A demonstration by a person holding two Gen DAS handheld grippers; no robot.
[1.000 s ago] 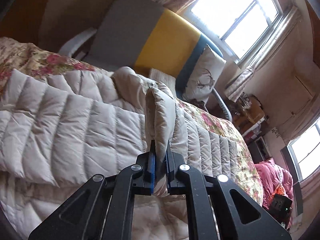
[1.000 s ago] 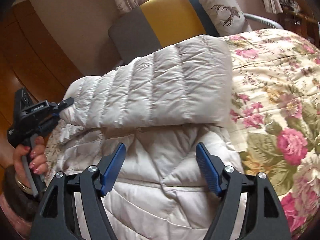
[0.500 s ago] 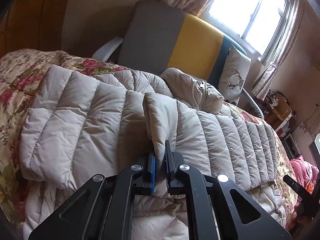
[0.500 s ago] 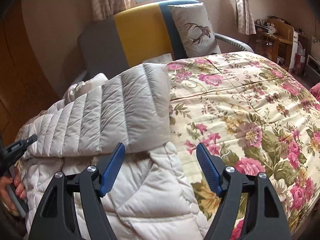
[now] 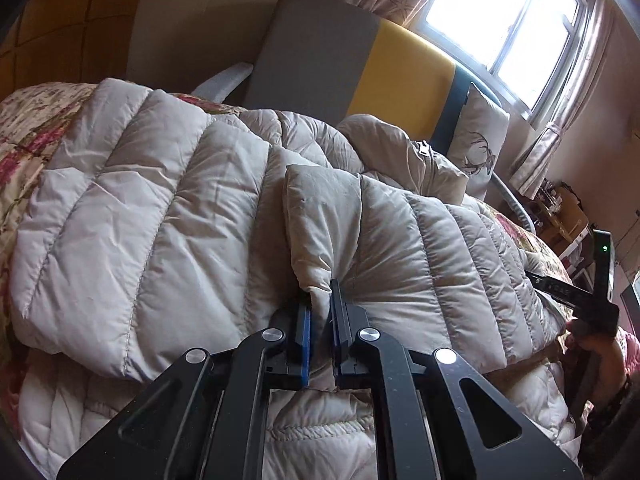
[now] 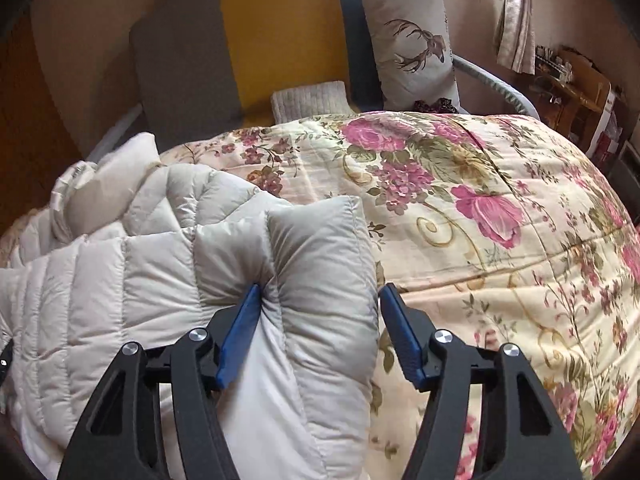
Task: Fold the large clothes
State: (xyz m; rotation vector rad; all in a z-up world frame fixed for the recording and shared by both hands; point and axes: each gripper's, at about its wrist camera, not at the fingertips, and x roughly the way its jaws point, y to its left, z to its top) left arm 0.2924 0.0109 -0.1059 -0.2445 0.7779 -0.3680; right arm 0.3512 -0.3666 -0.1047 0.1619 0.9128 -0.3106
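Item: pale quilted down coat [image 5: 168,220], laid on the flowered bedspread [image 6: 500,220] of the bed, its body toward 6 o'clock in both views. Left claw [image 5: 320,316]: clenched on the cuff end of one sleeve [image 5: 400,240], which has come down from its raised position a second ago and now lies flat across the coat's chest, beside the other folded sleeve at 9 o'clock. Right claw [image 6: 320,320]: has swung over from the coat's body to the sleeve's fold edge at the shoulder side; jaws closing, padded edge between them, left pad touching, right pad still apart. Status, judged: sleeve fold nearly laid; next likely a fold of the body. Background: armchair [image 6: 280,32], deer cushion [image 6: 408,40].
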